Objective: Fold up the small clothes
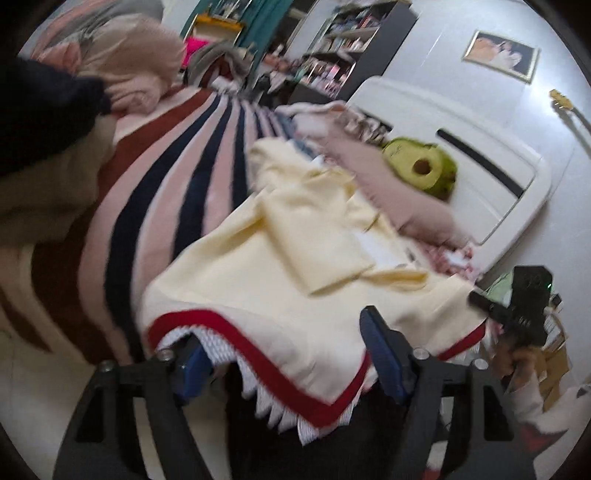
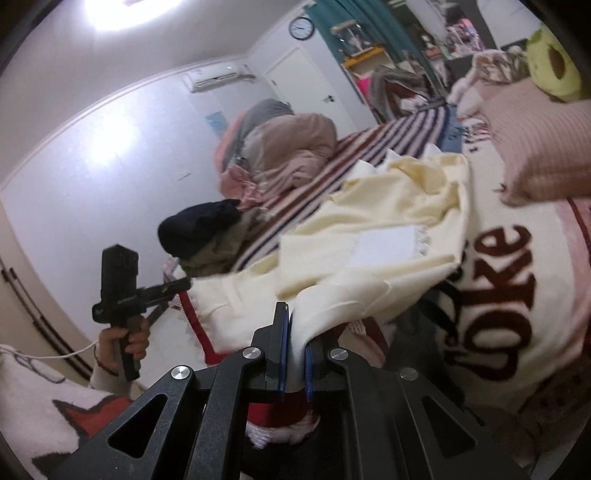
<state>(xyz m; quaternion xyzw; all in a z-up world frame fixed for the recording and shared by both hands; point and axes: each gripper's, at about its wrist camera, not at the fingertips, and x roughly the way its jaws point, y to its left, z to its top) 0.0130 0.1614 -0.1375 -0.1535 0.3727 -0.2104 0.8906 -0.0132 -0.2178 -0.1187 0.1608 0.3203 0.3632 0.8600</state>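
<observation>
Your right gripper [image 2: 293, 354] is clamped on the yellow garment [image 2: 369, 251] at its red-trimmed hem; your left gripper [image 1: 291, 354] stands spread wide, the hem [image 1: 258, 354] lying between its blue pads [image 1: 384, 354] unpinched. Beyond them the garment lies on the striped blanket [image 1: 177, 177]. Only your left view shows the headboard [image 1: 480, 155]; only your right shows the clock [image 2: 301, 27] and the "Coke" throw [image 2: 517, 288]. Both catch the avocado plush [image 1: 421, 166].

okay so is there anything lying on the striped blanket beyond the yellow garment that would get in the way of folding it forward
Nothing visible does. The striped blanket beyond the yellow garment lies bare; the pink pillow and avocado plush sit off to the side.
</observation>
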